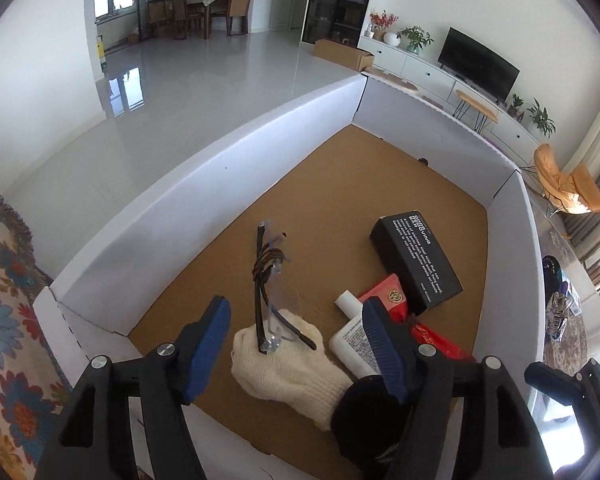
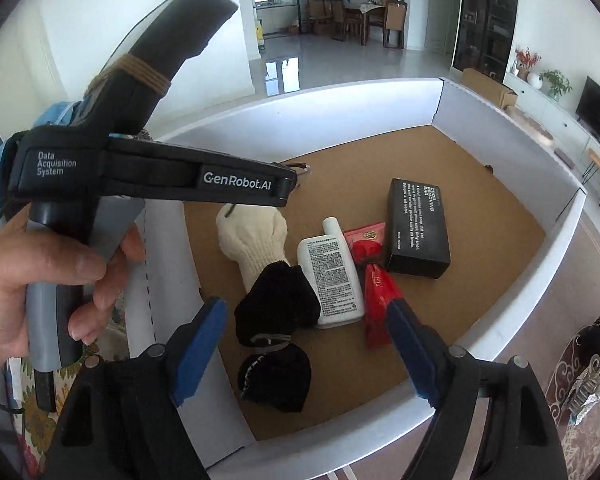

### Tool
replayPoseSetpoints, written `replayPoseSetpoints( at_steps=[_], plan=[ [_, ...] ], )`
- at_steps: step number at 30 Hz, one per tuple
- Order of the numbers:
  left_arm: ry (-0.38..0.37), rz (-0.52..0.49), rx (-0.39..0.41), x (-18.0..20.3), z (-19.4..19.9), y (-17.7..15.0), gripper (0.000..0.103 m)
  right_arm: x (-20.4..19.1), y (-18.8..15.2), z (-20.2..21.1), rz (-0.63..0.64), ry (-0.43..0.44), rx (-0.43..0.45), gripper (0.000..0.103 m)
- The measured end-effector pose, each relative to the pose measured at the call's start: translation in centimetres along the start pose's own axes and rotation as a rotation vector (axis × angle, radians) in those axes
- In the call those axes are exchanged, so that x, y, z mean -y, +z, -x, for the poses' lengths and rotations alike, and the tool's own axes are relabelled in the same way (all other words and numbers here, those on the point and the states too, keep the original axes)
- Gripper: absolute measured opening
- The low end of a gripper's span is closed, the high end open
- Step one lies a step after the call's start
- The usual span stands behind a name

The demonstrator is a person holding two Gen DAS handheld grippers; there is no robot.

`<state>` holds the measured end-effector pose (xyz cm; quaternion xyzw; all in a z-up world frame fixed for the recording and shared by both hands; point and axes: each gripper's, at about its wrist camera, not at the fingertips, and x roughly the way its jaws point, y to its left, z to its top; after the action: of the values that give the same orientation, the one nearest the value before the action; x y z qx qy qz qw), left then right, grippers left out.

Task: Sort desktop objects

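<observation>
A white-walled box [image 1: 172, 216] with a cork floor holds the objects. Clear safety glasses [image 1: 268, 280] rest partly on a cream knitted glove [image 1: 284, 364]. Beside them are a white bottle [image 1: 354, 340], red packets [image 1: 388, 300] and a black box [image 1: 416, 258]. My left gripper [image 1: 296, 312] is open above the glove, gripping nothing. My right gripper [image 2: 306, 306] is open over a black knitted bundle [image 2: 276, 308] and the white bottle [image 2: 334, 276], with nothing pressed between its pads. The cream glove [image 2: 256, 236], red packets [image 2: 376, 300] and black box [image 2: 418, 228] lie beyond.
A person's hand [image 2: 40, 280] holds the other gripper's handle at the left of the right wrist view, hiding most of the glasses. A floral cloth [image 1: 4, 320] lies outside the box's left wall. Bare cork floor [image 1: 360, 184] stretches toward the far corner.
</observation>
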<state>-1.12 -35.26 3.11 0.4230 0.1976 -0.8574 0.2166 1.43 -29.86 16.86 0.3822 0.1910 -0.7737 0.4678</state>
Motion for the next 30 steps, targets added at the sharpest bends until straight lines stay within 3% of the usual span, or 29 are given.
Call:
replayPoseSetpoints(
  at_steps=[2,5,7,8,10,13,17,20,23,30],
  plan=[
    [-0.039,0.007,0.035,1.4,1.6,-0.6,0.067,1.6,-1.2,2.5,-0.019,-0.027,0.084,0.084],
    [-0.124,-0.045,0.102,5.3,4.8,-1.8,0.068,4.8,-4.5,6.4,-0.053,-0.141,0.194,0.103],
    [-0.213,-0.099,0.134,8.5,7.0,-3.0,0.074,7.6,-7.6,8.2,-0.083,-0.229,0.217,0.103],
    [-0.259,-0.127,0.142,10.2,7.8,-3.8,0.084,9.3,-9.2,8.7,-0.108,-0.274,0.201,0.103],
    [-0.347,-0.186,0.156,13.9,9.2,-5.7,0.096,12.9,-13.1,9.1,-0.174,-0.369,0.129,0.103],
    [-0.436,-0.304,0.128,19.3,9.6,-9.1,0.097,18.0,-19.4,10.3,-0.296,-0.492,0.022,0.103],
    [-0.411,-0.428,0.057,25.1,6.8,-13.3,0.097,22.7,-26.4,13.3,-0.444,-0.595,-0.019,0.103],
    [-0.365,-0.447,-0.018,27.7,3.4,-15.7,0.097,24.2,-29.1,14.7,-0.520,-0.626,-0.028,0.103],
    [-0.325,-0.455,-0.065,29.1,1.0,-17.2,0.097,24.6,-29.4,15.2,-0.554,-0.596,-0.016,0.103],
    [-0.213,-0.533,-0.054,30.3,-1.6,-18.5,0.097,24.3,-29.2,14.2,-0.552,-0.581,-0.051,0.103]
  ],
)
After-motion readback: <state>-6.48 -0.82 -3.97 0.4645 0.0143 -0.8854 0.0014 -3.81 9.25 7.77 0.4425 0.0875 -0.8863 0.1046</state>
